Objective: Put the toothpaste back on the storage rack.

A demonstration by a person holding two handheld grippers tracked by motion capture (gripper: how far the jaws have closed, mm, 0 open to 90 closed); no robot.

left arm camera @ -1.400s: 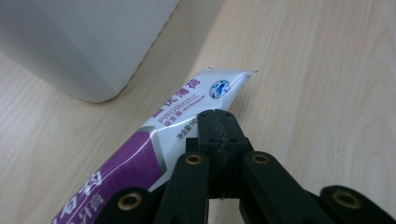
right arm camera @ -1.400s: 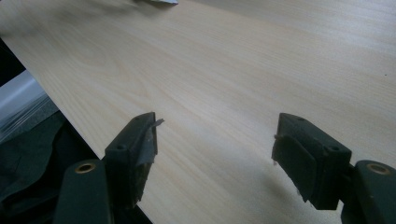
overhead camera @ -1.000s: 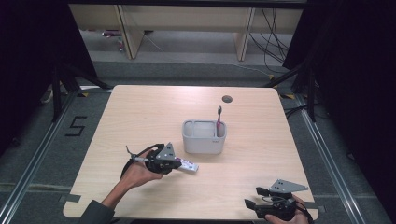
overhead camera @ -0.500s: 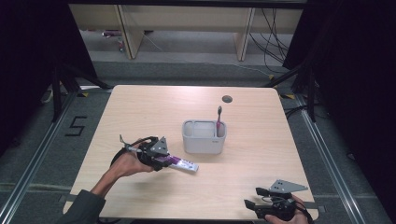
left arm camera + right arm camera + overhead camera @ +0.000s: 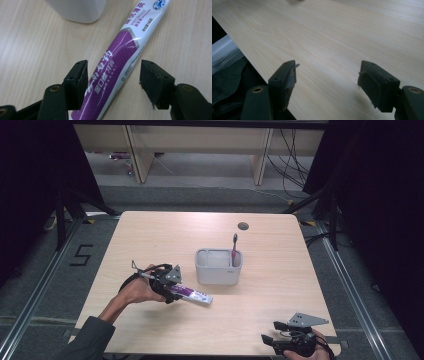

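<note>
So over on the left side of the wooden table point(image 5: 150, 240), the person's left hand point(image 5: 134, 290) has the left gripper point(image 5: 172, 290) down low over a toothpaste tube point(image 5: 192, 294). The tube is purple at the gripper end and white at the far end, lying flat on the wood and angled toward the right. In the left gripper view the jaws sit wide apart on either side of the purple part of the toothpaste tube point(image 5: 113, 67); the left jaw looks to be right up against it or just over its edge, the right one has a clear gap, so nothing is squeezed.

Just past the tube's white end is a pale grey holder point(image 5: 218, 266), near the middle of the table, with a pink toothbrush point(image 5: 234, 249) standing upright in its right side. Its corner pokes into the top of the left gripper view too. Further back there's a small dark round hole point(image 5: 243, 226) in the tabletop.

Down at the near right edge, well away from all that, the right gripper point(image 5: 272, 340) sits in the person's hand, jaws spread apart over bare wood with nothing between them.
</note>
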